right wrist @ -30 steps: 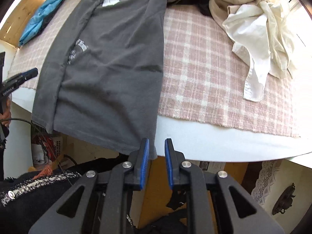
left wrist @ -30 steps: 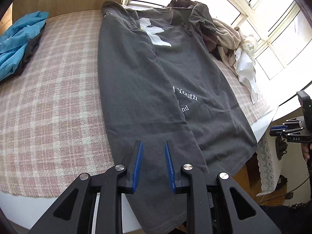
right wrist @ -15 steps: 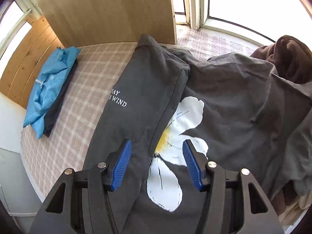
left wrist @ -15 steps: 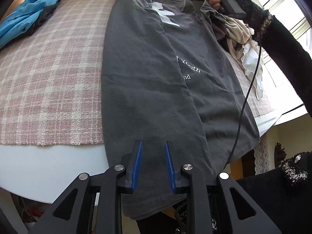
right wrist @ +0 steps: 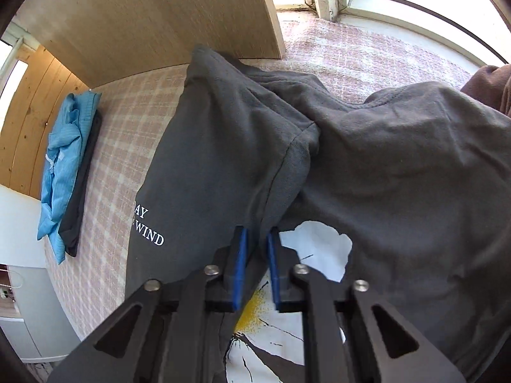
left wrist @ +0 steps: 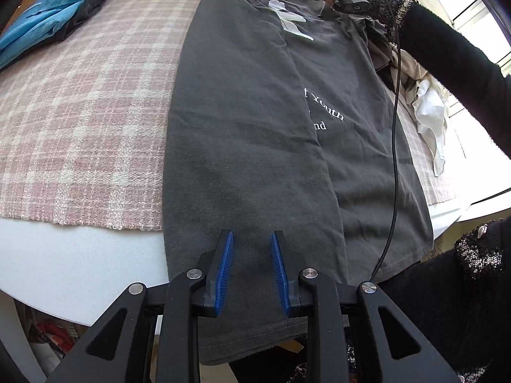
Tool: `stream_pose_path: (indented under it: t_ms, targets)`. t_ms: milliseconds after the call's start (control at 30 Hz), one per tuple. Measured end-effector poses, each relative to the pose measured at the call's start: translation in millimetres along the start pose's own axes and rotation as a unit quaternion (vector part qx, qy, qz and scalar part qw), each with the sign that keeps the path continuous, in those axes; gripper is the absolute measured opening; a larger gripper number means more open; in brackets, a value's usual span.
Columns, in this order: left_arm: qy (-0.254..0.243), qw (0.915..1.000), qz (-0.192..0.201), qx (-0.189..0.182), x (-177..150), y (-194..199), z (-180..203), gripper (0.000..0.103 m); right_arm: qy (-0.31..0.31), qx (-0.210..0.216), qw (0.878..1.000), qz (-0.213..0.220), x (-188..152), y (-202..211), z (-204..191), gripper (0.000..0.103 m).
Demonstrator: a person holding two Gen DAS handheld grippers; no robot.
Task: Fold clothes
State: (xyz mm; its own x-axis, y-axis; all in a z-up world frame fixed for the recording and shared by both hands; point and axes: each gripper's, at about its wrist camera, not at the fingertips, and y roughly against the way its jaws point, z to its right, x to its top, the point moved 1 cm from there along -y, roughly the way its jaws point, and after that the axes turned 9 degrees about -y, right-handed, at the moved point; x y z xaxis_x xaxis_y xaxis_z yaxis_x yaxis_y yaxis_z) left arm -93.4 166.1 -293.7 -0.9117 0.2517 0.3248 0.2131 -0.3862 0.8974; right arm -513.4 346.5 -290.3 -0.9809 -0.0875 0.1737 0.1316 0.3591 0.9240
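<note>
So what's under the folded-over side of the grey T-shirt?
The folded flap covers part of the grey T-shirt: white lettering is cut off, and the flower print partly hidden.

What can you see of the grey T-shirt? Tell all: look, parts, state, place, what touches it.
The grey T-shirt is soft knit with white lettering and a white, yellow-centred flower print. It lies lengthwise on a pink plaid cloth, one side folded over the middle, its hem hanging off the near edge. The right gripper is shut on the folded edge near the flower; the left gripper is open above the hem.
</note>
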Motion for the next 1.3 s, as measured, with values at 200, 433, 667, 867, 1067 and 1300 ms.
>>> stream_pose_path:
  t_ms: [200,433,667,867,1067,1300]
  targets:
    - [0.017,0.9998,0.003,0.009,0,2,-2,0.024,0.041,0.016,0.998,0.053,7,25,-18,0.005]
    - [0.014,0.9996,0.003,0.025,3,2,0,0.024,0.041,-0.020,0.998,0.039,11,2,-4,0.008]
    - [0.037,0.9989,0.022,0.020,-4,25,-16,0.024,0.068,0.008,0.997,0.028,-57,60,-1,0.030]
    - [0.023,0.9995,0.019,0.008,-10,29,-14,0.024,0.119,0.047,0.988,-0.088,-177,40,-25,0.034]
    - [-0.021,0.9998,0.000,-0.005,-11,23,5,0.024,0.124,0.030,0.989,-0.078,-198,27,-36,0.034]
    - [-0.034,0.9993,0.003,-0.014,-8,19,17,0.024,0.127,0.032,0.989,-0.064,-195,27,-45,0.005]
